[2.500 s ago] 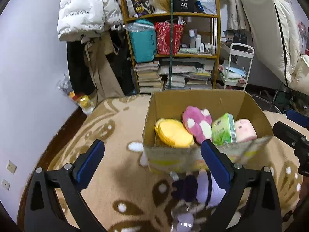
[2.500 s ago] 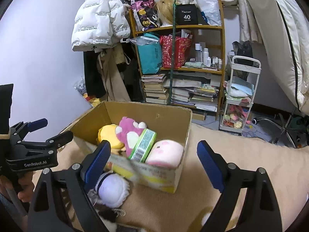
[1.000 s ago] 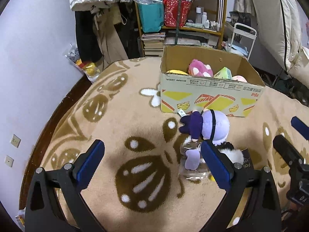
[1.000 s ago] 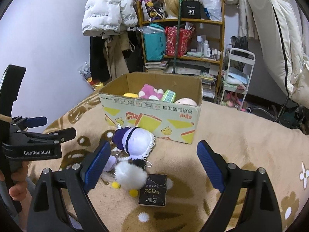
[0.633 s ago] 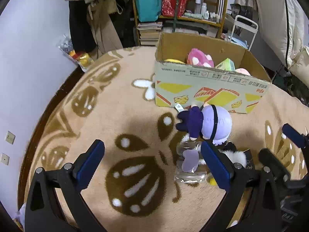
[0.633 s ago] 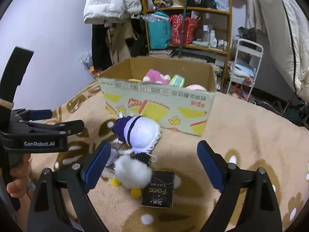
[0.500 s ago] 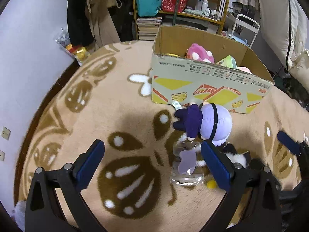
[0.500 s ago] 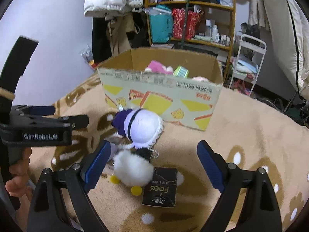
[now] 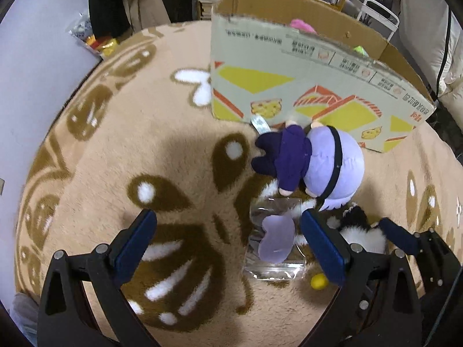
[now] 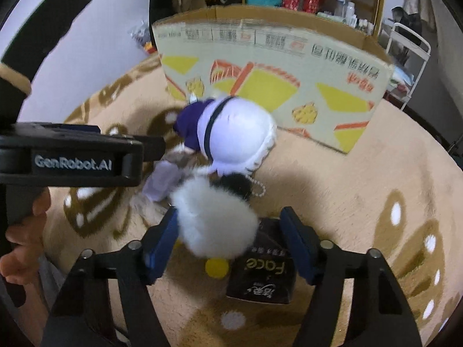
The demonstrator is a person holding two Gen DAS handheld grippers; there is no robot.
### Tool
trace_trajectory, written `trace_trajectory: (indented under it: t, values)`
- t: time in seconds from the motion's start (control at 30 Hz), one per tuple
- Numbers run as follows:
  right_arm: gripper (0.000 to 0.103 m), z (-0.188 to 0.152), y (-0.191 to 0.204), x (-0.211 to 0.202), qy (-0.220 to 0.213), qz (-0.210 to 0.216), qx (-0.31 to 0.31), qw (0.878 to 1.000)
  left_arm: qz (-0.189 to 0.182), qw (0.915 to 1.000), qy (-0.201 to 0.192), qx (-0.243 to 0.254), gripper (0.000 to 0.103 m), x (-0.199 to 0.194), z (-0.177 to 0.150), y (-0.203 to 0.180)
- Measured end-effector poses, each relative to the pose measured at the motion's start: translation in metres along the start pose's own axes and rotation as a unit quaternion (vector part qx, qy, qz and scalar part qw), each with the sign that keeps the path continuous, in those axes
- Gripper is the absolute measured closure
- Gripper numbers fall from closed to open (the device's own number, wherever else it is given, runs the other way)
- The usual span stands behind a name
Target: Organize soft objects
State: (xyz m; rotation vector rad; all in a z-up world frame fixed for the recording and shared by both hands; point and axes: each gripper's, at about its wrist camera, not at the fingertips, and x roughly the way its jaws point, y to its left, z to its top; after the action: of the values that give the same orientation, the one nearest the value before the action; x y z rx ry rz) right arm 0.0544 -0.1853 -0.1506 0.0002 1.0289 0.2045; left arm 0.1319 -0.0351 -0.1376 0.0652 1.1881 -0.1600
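Partly done: the printed cardboard box held some toys; a purple-haired plush doll and fluffy white pompom toy remained on the carpet; the right gripper jaws straddled the pompom, apparently not yet clamped; the left gripper jaws gaped empty.

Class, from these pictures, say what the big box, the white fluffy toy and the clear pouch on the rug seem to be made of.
Box: corrugated cardboard, matte with printed yellow and orange shapes and a raw, torn-looking brown top edge. Fluffy toy: probably synthetic fur, long white fuzzy pile. Pouch: likely thin plastic film, glossy, see-through and crinkled.
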Motion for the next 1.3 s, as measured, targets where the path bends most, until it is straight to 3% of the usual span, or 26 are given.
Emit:
trace_trajectory:
  t: [0.13,0.3,0.87,1.07,1.3]
  values:
    - [0.042,0.000,-0.002,0.003,-0.002,-0.002,0.007,1.000,-0.005,0.9997,0.020,-0.010,0.004,0.011,-0.001,0.002]
    - [0.045,0.001,-0.004,0.006,0.001,-0.007,0.007,1.000,-0.009,0.9992,0.036,-0.016,0.004,0.022,-0.001,0.005]
    - [0.045,0.000,0.009,0.013,0.002,-0.058,-0.035,0.998,0.015,0.9987,0.045,0.018,0.003,0.039,-0.003,-0.014]
    - [0.042,0.000,0.008,0.016,0.005,-0.061,-0.041,0.997,0.040,0.9974,0.041,0.045,0.000,0.049,-0.006,-0.032]
    - [0.039,-0.002,0.008,0.016,0.000,-0.061,-0.043,0.997,0.030,0.9980,0.037,0.042,0.002,0.047,-0.008,-0.028]
